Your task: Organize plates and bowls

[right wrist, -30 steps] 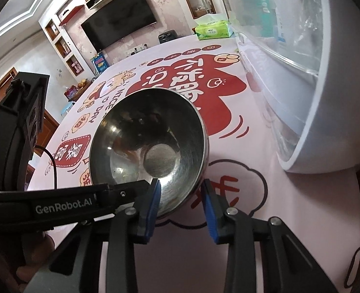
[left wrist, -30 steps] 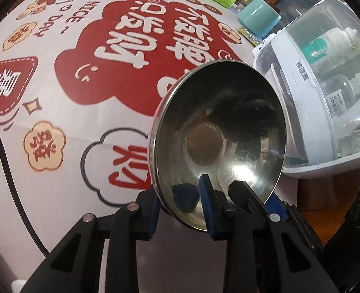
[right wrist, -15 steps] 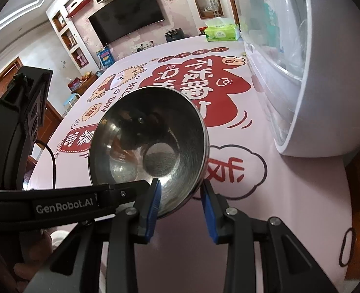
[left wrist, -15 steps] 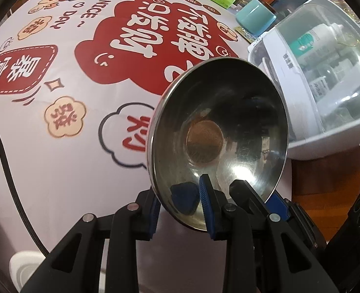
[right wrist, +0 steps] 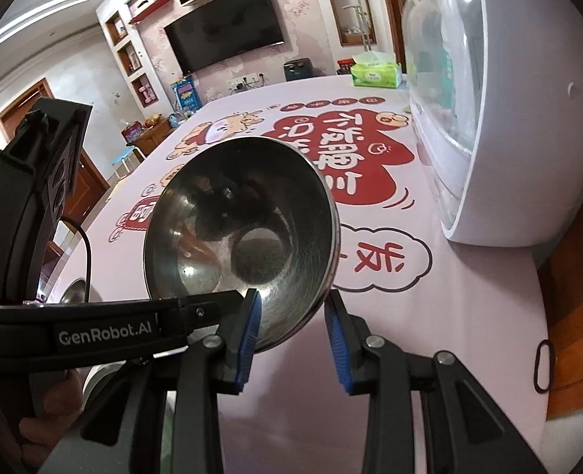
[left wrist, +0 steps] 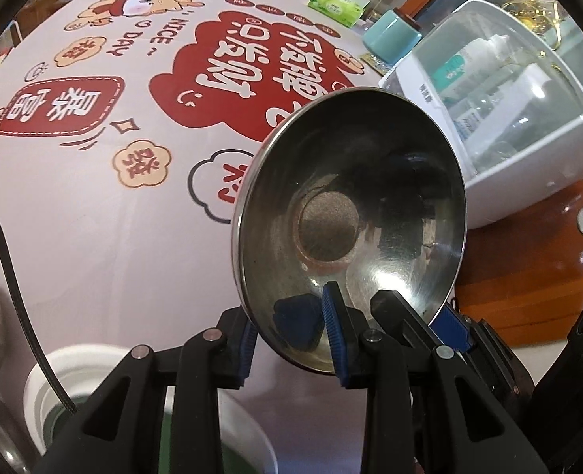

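Observation:
A steel bowl [left wrist: 346, 229] hangs tilted above the pink printed tablecloth [left wrist: 94, 237], its inside facing both cameras. My left gripper [left wrist: 291, 324] is shut on its near rim, one pad inside the bowl and one outside. My right gripper [right wrist: 291, 316] is shut on the same steel bowl [right wrist: 244, 233] a little further round the rim. Its blue pad [left wrist: 453, 324] shows at the bowl's right edge in the left wrist view. A white bowl with a green inside [left wrist: 54, 387] stands on the table just below my left gripper.
A white domed steriliser with bottles [left wrist: 528, 138] fills the right side of the table. Behind it are a teal cup [left wrist: 390, 37] and a green tissue pack [left wrist: 337, 4]. A black cable [left wrist: 11, 260] and another steel vessel [right wrist: 74, 292] lie left; a black loop [right wrist: 544, 367] lies right.
Both grippers have lifted and drawn back together with the steel bowl. More of the tablecloth shows, and the white bowl has come into view at the lower left.

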`<move>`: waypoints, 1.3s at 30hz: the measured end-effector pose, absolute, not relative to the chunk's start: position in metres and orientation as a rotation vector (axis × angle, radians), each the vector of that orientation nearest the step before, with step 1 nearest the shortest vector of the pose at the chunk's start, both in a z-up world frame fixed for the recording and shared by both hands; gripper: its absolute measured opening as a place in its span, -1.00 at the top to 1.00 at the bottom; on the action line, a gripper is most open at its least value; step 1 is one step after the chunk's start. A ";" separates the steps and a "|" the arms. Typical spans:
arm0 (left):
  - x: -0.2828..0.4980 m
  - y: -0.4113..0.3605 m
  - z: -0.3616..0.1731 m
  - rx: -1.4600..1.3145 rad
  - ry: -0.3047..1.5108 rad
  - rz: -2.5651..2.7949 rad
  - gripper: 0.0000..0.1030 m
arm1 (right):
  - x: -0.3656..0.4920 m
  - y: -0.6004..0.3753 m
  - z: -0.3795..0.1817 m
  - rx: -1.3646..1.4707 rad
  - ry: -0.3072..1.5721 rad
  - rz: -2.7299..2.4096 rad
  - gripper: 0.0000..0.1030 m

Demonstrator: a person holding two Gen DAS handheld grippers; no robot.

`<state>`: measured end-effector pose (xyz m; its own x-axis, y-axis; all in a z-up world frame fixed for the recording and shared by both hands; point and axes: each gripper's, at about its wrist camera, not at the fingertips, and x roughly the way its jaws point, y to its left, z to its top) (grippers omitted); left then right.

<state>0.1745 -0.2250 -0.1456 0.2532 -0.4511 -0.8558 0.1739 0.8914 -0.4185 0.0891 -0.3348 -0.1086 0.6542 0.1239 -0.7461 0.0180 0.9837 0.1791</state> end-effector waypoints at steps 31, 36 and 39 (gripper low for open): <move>0.047 -0.113 -0.115 -0.363 1.224 -0.377 0.42 | 0.002 -0.239 -0.078 0.025 0.871 0.280 0.36; 0.032 -0.099 -0.113 -0.350 1.242 -0.361 0.42 | -0.009 -0.222 -0.081 0.035 0.892 0.305 0.36; 0.023 -0.087 -0.114 -0.340 1.261 -0.355 0.42 | -0.015 -0.214 -0.084 0.047 0.905 0.322 0.36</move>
<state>0.0226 -0.0869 -0.1141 0.2650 -0.4400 -0.8580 0.0725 0.8964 -0.4373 -0.0147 -0.2137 -0.0840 0.5729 0.2946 -0.7649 -0.2549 0.9509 0.1754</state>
